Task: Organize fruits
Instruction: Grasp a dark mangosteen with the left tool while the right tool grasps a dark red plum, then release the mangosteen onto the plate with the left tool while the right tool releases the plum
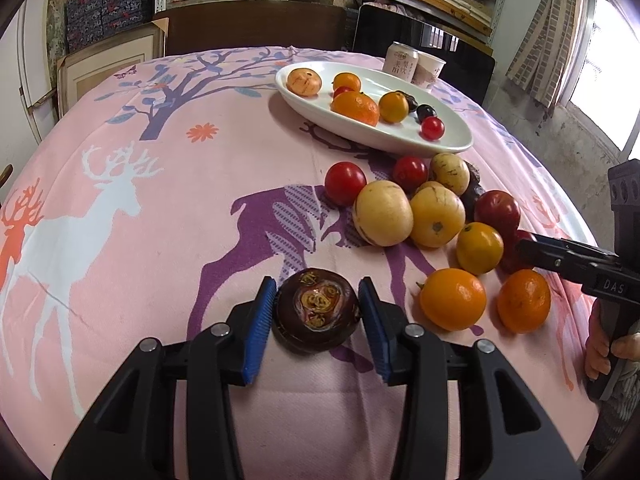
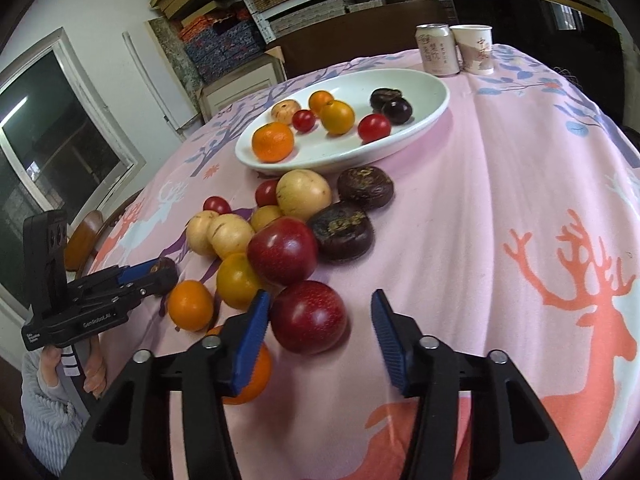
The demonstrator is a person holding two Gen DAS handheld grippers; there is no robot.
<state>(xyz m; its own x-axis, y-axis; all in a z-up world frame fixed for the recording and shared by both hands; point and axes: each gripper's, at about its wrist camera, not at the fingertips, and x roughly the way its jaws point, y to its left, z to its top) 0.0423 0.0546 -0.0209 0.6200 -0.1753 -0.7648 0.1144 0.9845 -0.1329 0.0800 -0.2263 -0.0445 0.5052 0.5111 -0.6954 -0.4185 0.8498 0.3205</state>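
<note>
Left hand-held gripper [image 1: 318, 312]: both blue pads pressed against the sides of a dark purple-brown fruit [image 1: 318, 314]; fruit sits on the pink deer-print cloth of the table [image 1: 160, 208], near edge, apart from the main pile.

Right hand-held gripper [image 2: 320, 330]: jaws part-open around a red plum [image 2: 308, 317]. Left pad touches or nearly touches it; right pad clearly stands off, gap visible. Not gripped. An orange [image 2: 248, 376] lies under the left finger.

Loose pile beyond: second red plum [image 2: 282, 251], yellow fruits, small red tomatoes, two dark fruits [image 2: 340, 231].

White oval dish [image 2: 416, 120] further back, holding oranges, tomatoes, dark fruits. Can [image 2: 434, 50] and paper cup [image 2: 476, 49] behind it.
</note>
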